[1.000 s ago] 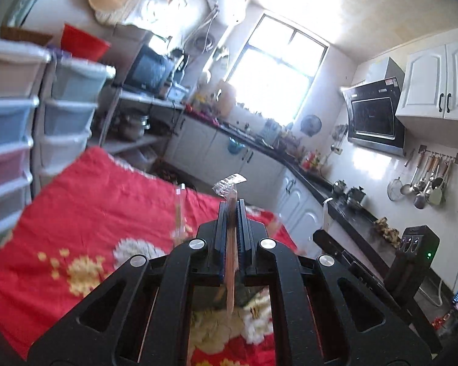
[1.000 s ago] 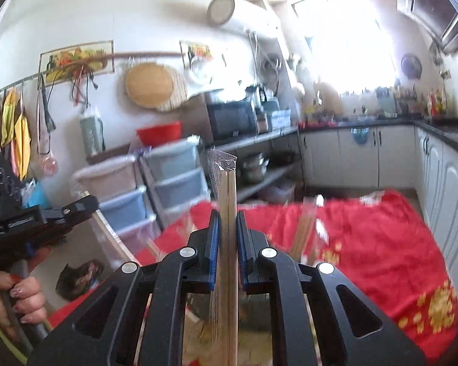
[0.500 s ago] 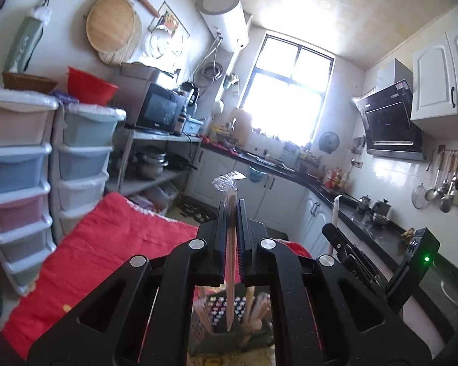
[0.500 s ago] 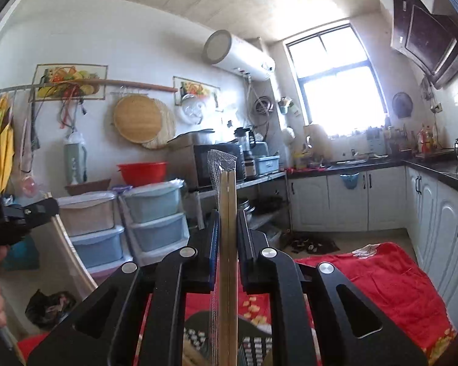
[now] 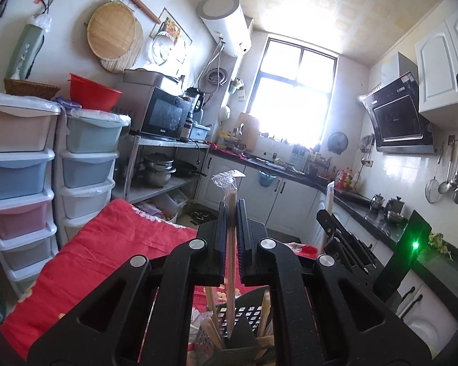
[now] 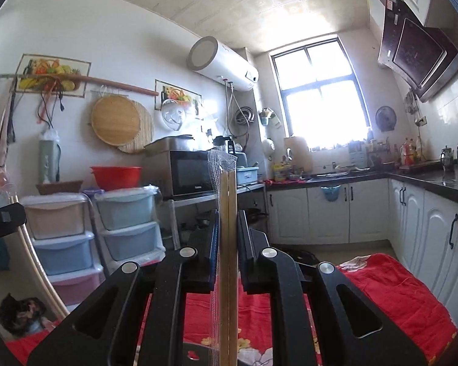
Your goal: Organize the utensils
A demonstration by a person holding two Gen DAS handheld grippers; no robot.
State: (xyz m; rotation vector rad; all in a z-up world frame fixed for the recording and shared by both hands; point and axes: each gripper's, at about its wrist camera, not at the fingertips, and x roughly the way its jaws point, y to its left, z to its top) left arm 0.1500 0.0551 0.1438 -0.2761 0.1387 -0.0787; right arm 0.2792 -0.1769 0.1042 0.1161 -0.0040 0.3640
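My left gripper (image 5: 231,210) is shut on a pair of wrapped chopsticks (image 5: 230,231), held upright over a dark perforated utensil holder (image 5: 244,329) that holds several more chopsticks. My right gripper (image 6: 228,216) is shut on another wrapped chopstick pair (image 6: 228,244), also upright, above the red cloth (image 6: 397,289). The right gripper with its chopsticks also shows in the left wrist view (image 5: 332,222). The left gripper shows at the left edge of the right wrist view (image 6: 3,219).
A red flowered cloth (image 5: 107,244) covers the table. Stacked plastic drawers (image 5: 30,183) stand on the left. A shelf with a microwave (image 5: 165,116) is behind. White cabinets (image 6: 336,213) and a dark counter run along the back and right.
Both grippers have tilted up toward level, so the views show more wall and ceiling. The utensil holder has come into the left wrist view. Both still hold their chopsticks.
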